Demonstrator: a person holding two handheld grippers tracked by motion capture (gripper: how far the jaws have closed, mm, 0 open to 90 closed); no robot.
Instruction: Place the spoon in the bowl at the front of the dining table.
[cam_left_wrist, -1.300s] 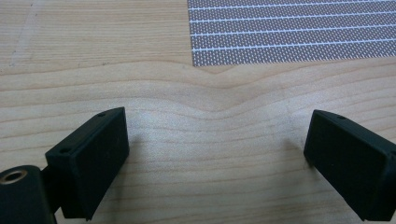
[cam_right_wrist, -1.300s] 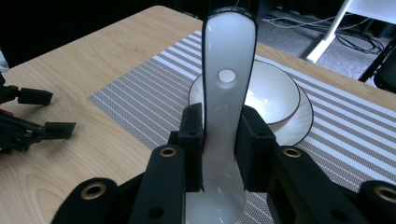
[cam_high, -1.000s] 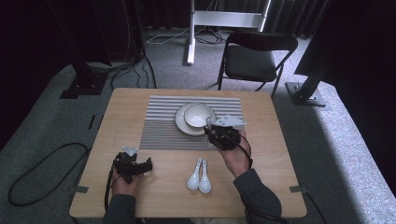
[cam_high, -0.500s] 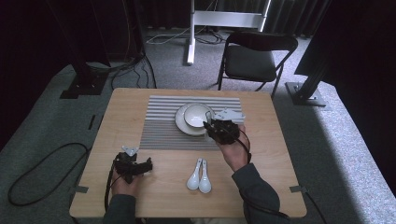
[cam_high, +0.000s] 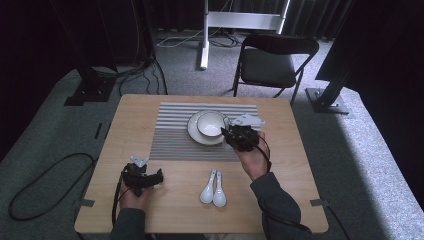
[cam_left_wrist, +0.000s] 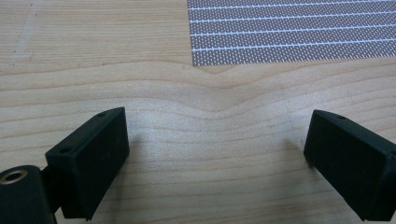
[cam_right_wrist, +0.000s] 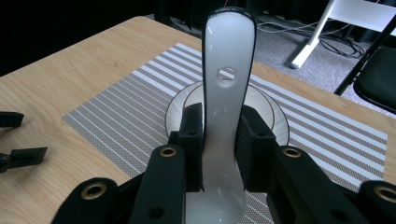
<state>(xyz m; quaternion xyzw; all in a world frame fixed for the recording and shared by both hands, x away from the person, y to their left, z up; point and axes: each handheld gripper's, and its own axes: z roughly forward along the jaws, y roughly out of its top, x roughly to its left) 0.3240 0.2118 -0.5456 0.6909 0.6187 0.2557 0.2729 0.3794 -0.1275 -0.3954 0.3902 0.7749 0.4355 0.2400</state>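
Right gripper (cam_right_wrist: 219, 140) is clamping a white ceramic spoon (cam_right_wrist: 226, 93) between its two black jaws; the pads are pressing on both sides of the spoon's handle. Beyond the fingertips the handle is rising upright, with a small round hole showing near its upper end. The spoon's bowl is sitting below the pads, close to the gripper body.

Directly past the right fingertips, a saucer (cam_right_wrist: 275, 121) is lying on a striped placemat (cam_right_wrist: 121, 116), partly hidden behind the spoon and jaws. In the high view the right gripper (cam_high: 231, 138) is hovering just beside the rim of the saucer (cam_high: 192, 131), which is carrying a small bowl (cam_high: 210, 123). Whether the spoon is touching the saucer cannot be told.

Left gripper (cam_left_wrist: 219, 149) is standing with its jaws wide apart and nothing between them; only bare wooden table (cam_left_wrist: 93, 56) is showing between the fingers. A corner of the placemat (cam_left_wrist: 289, 32) is lying ahead of the fingertips, apart from them. In the high view the left gripper (cam_high: 159, 176) is sitting low over the table, well apart from the right gripper.

Two more white spoons (cam_high: 214, 186) are lying side by side on the table, between the two grippers and nearer the person than the right fingertips, touching neither gripper.
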